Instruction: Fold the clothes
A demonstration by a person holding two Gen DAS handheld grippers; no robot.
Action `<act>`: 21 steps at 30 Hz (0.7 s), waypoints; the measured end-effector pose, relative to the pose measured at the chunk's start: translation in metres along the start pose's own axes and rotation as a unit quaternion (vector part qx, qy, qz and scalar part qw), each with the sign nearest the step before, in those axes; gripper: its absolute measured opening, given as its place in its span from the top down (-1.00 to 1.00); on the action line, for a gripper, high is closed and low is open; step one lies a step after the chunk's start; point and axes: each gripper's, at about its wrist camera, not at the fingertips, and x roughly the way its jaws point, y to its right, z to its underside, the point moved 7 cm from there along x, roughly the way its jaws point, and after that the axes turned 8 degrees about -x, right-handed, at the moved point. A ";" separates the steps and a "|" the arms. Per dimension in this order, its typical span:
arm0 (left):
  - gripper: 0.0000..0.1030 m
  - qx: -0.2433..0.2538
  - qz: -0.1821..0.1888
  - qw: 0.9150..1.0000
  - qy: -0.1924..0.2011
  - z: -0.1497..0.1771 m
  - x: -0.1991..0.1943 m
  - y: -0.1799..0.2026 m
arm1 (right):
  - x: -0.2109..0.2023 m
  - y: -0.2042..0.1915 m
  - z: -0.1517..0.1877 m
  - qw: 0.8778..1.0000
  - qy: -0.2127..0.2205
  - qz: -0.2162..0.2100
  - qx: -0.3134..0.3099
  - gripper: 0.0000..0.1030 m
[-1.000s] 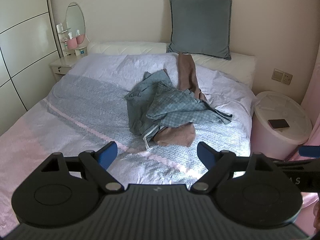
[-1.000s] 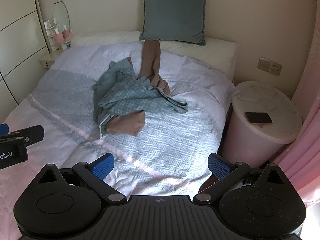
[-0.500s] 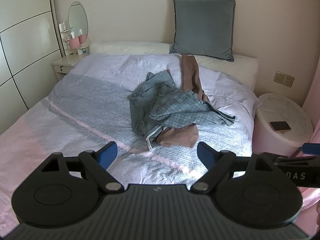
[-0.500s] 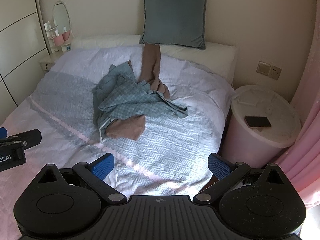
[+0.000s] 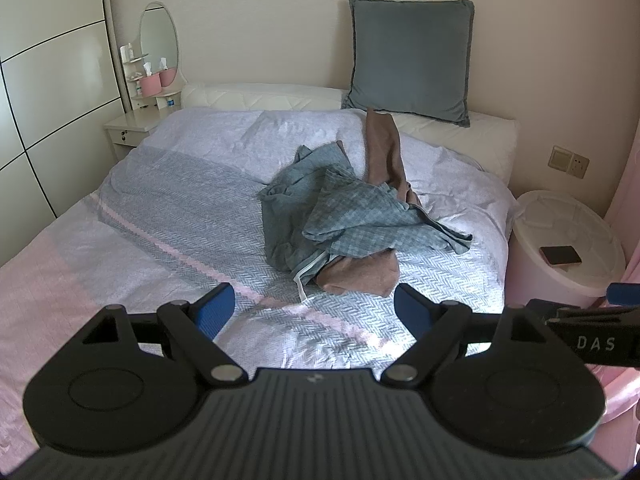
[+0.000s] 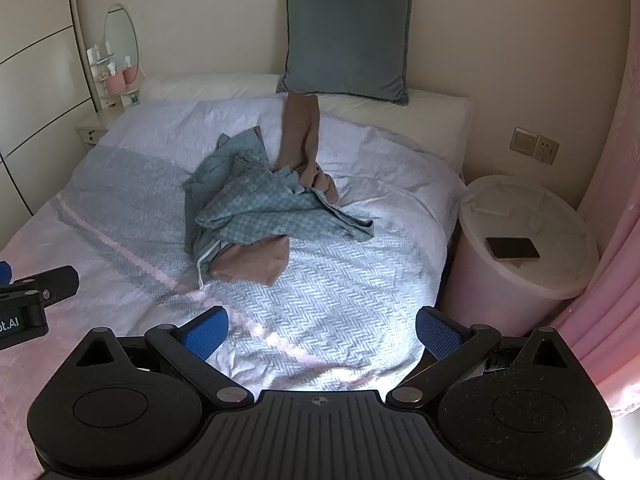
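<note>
Clothes: a crumpled heap in the middle of the bed (image 5: 168,216), unfolded. On top, a blue-grey checked garment (image 5: 360,220) with a white drawstring trailing toward the foot of the bed. Under and behind it, a brown garment (image 5: 362,274); one part of it stretches toward the headboard, another shows at the near edge of the heap.

Left tongs (image 5: 314,312): released, blue pads wide apart, holding nothing, above the near part of the bed, well apart from the heap.

Right tongs (image 6: 320,334): released likewise, empty, over the bed's near right part.

Surroundings: grey cushion (image 6: 346,36) upright against the wall; round pink bin (image 6: 520,276) beside the bed, a phone (image 6: 513,249) lying on its lid; oval mirror (image 5: 159,40) on the nightstand.
</note>
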 end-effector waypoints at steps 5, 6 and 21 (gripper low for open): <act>-0.64 -0.001 0.000 1.000 0.001 0.000 -0.001 -0.003 | 0.000 -0.002 0.001 1.000 0.003 0.002 -0.001 -0.98; -0.64 -0.001 0.001 1.000 0.001 0.001 -0.002 -0.004 | 0.000 -0.002 0.001 1.000 0.003 0.002 -0.001 -0.98; -0.64 -0.004 0.002 1.000 0.000 -0.002 -0.002 -0.005 | 0.001 -0.006 0.000 1.000 0.007 0.008 -0.003 -0.98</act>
